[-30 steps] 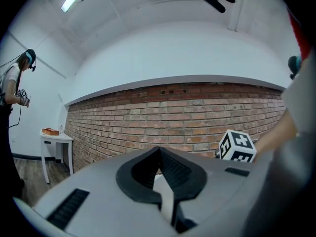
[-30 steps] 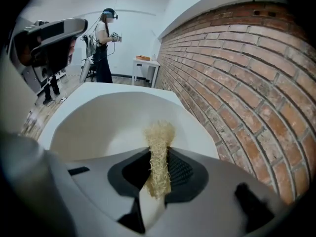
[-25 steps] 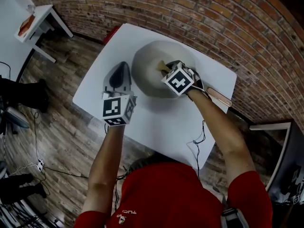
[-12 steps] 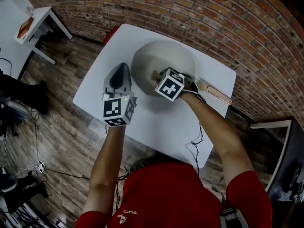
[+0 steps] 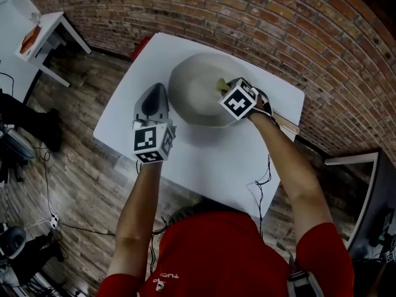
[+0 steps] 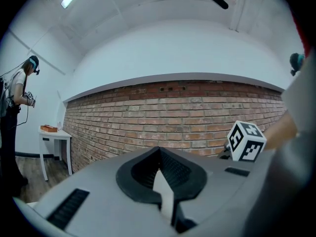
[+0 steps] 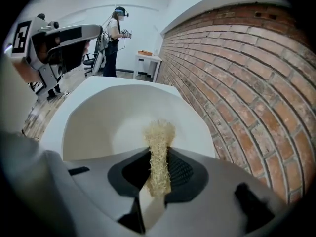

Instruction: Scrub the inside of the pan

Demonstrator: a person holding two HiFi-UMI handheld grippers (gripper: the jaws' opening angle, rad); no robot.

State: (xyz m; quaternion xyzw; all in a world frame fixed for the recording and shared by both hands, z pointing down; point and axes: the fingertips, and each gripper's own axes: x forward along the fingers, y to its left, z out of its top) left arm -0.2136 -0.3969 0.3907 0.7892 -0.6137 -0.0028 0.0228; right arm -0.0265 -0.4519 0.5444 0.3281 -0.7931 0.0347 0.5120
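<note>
A cream-white pan (image 5: 201,88) stands on the white table (image 5: 204,159), its copper handle (image 5: 286,124) pointing right. My right gripper (image 5: 228,91) reaches into the pan's right side, shut on a straw-coloured fibre scrubber (image 5: 221,85). In the right gripper view the scrubber (image 7: 159,152) sticks out from the right gripper (image 7: 159,177) over the pan's pale inside (image 7: 111,127). Left of the pan, low over the table, my left gripper (image 5: 156,93) is shut with nothing in it. In its own view the left gripper (image 6: 161,182) has its jaws together and looks toward the brick wall.
A brick wall (image 5: 278,23) runs behind the table's far edge. A small white side table (image 5: 40,26) with an orange item stands far left on the wood floor. Something red (image 5: 141,45) shows at the table's far-left edge. A person (image 7: 112,38) stands in the distance.
My right gripper swept the scrubber toward the pan's near side, then back up to its far right. The left gripper has stayed still.
</note>
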